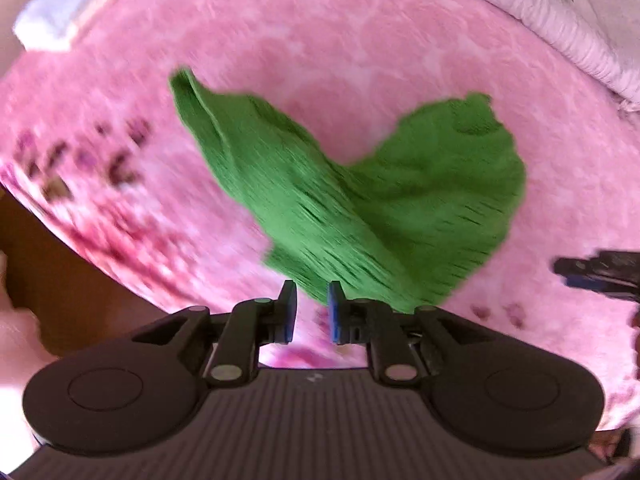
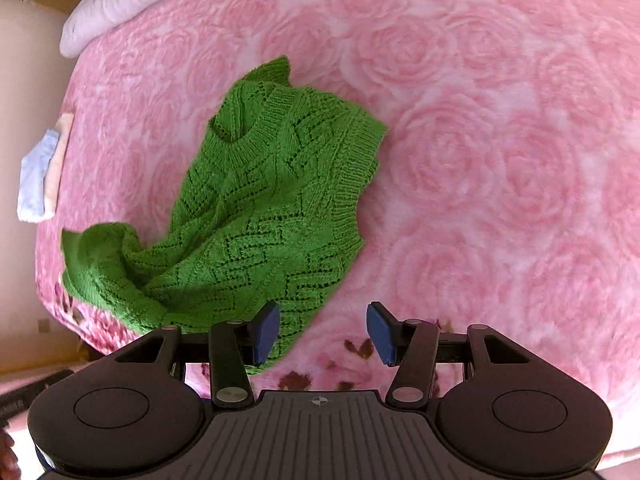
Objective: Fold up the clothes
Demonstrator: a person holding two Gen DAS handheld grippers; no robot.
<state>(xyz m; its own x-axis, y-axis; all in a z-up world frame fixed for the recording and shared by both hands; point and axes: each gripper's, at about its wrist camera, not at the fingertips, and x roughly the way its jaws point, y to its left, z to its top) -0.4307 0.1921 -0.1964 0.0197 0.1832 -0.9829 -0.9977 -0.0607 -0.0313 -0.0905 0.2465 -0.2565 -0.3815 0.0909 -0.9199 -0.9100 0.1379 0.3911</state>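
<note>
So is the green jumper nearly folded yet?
Not yet. Nothing looks folded: the green knitted sleeveless jumper lies crumpled on the pink rose-patterned blanket. Nothing is in hand either: the left gripper and right gripper are both open and empty. Flattening it and every fold are left.

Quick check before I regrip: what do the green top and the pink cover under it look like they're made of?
Green top: looks like an open-knit yarn, wool or acrylic I can't tell; ribbed neckline and armhole, zigzag rows of holes, matte, limp. Pink cover: seems a plush fleece blanket, soft fuzzy nap with raised rose patterns, faint sheen.
</note>
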